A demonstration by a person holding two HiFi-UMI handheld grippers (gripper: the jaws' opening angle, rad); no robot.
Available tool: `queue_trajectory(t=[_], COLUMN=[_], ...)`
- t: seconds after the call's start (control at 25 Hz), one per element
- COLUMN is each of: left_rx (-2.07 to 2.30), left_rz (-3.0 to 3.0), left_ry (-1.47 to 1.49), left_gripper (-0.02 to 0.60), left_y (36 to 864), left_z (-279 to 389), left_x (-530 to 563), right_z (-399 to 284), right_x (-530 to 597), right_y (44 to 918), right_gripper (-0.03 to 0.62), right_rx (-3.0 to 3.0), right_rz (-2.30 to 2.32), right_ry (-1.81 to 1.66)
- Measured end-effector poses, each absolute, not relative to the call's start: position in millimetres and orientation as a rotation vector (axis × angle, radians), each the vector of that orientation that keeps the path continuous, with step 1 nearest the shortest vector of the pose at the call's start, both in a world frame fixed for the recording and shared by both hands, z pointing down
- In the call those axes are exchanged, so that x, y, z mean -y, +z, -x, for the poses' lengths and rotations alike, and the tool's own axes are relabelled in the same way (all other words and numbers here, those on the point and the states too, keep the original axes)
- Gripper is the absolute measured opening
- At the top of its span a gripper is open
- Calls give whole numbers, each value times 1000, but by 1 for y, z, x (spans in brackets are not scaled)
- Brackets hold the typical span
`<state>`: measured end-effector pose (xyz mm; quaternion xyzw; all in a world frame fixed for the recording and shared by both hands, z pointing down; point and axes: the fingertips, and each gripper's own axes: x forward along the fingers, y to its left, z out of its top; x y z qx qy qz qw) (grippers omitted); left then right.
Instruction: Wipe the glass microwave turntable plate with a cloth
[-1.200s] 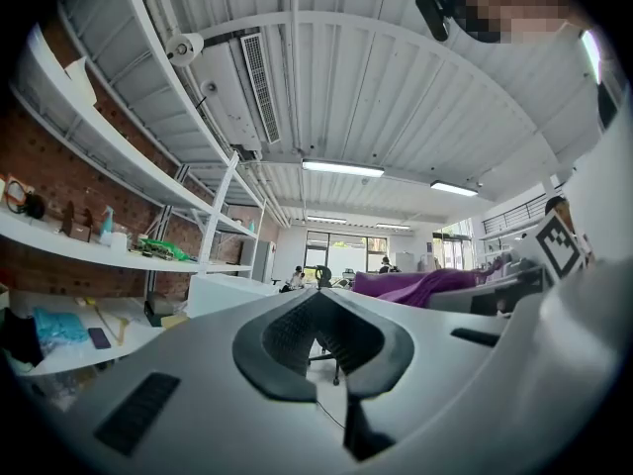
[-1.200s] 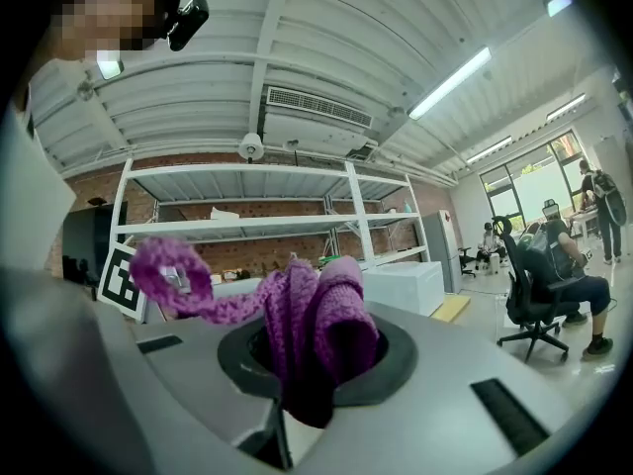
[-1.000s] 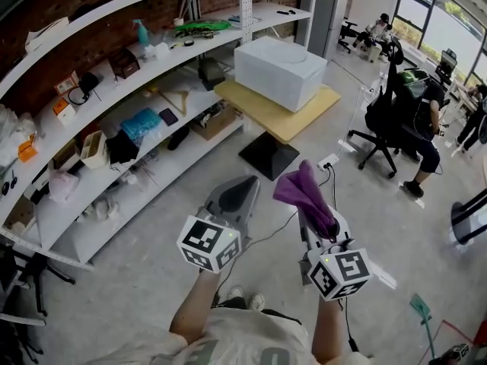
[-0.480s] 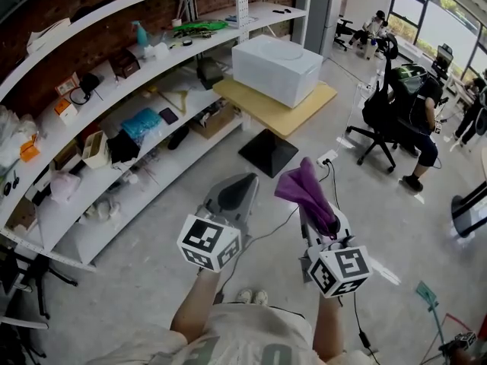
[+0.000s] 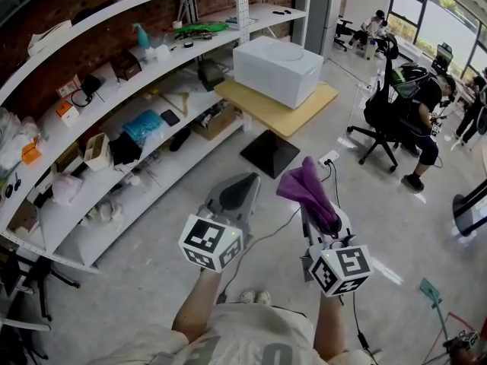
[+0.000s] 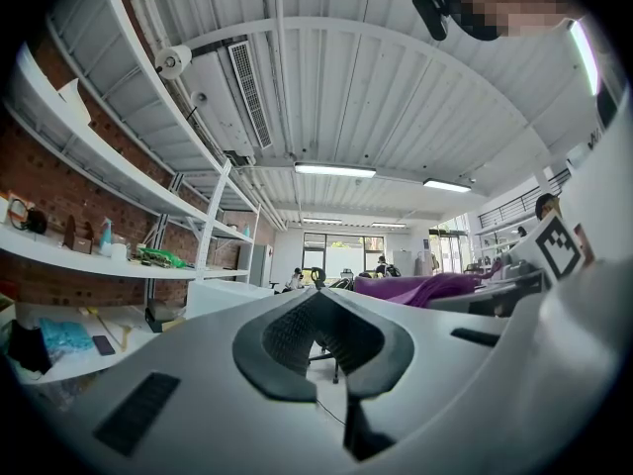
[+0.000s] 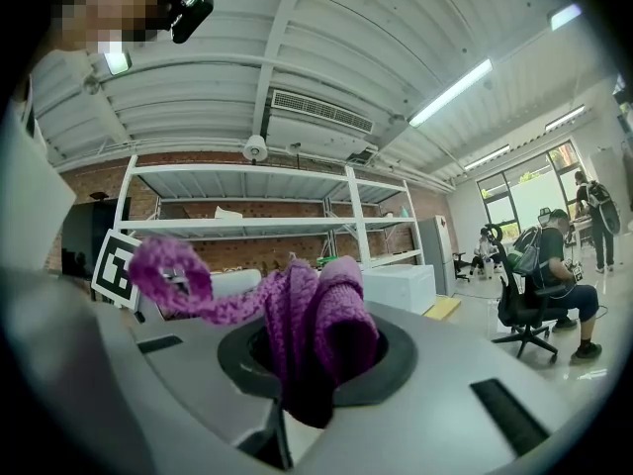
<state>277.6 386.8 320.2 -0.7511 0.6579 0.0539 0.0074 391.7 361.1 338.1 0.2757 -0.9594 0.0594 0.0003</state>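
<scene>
Ahead on the yellow tabletop (image 5: 293, 120) sits a white microwave (image 5: 274, 74). A faint round outline on its top may be the glass plate (image 5: 288, 50), though I cannot be sure. The right gripper (image 5: 319, 220) has its fingers clamped on a soft, limp purple cloth (image 5: 306, 188). The left gripper (image 5: 242, 188) has its fingers together, empty. Glass is likely heavy, slick and breakable, so steady it by the rim.

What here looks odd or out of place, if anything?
Nothing looks spilled or broken. The one odd sight is the purple cloth, bunched and poking out of the right claw, which is shut on it. A power strip lies out on the open floor.
</scene>
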Motion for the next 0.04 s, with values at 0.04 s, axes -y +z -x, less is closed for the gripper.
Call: queue_trajectory(t=[0.04], left_rx=[-2056], left_rz=[2348], left_ry=[166], left_gripper=[2], left_y=[321], left_z=[-278], left_x=[-386], right_z=[-391], right_x=[-361], right_y=[339], right_gripper=[66], right_rx=[3014], right_rz=[-865], right_ry=[188])
